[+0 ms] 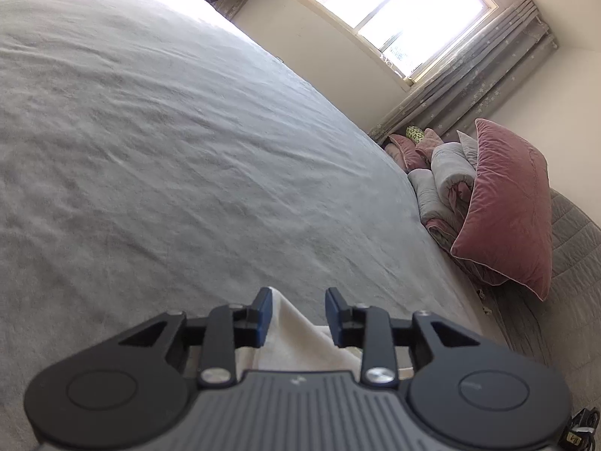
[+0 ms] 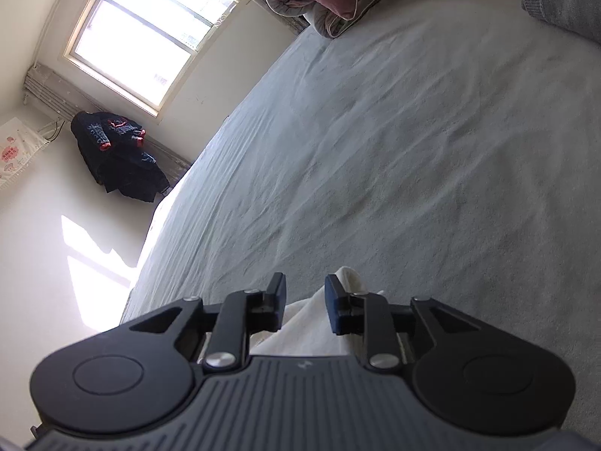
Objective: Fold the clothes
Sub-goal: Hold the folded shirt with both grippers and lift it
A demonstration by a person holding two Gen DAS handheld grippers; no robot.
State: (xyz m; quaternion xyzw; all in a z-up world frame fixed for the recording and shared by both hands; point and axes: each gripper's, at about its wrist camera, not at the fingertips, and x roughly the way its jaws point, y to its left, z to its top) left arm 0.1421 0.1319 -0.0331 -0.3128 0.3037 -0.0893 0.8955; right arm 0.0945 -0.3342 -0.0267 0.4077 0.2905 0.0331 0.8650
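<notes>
Honestly, how far my folding has got is unclear

Both my claws stand released: white cloth point(image 1: 300, 342) lies at 6 o'clock between my left gripper point(image 1: 298, 315)'s parted jaws, likewise under my right gripper point(image 2: 304, 306); its folds are hidden. Only left view shows the pink pillow point(image 1: 511, 206) at 3 o'clock; only right shows the dark jacket point(image 2: 116, 154) at 9

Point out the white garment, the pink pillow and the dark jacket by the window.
white garment point(image 1: 300, 332): left wrist view, fold between the fingers.
pink pillow point(image 1: 507, 203): left wrist view, middle of its face.
dark jacket point(image 2: 120, 158): right wrist view, its body.
</notes>
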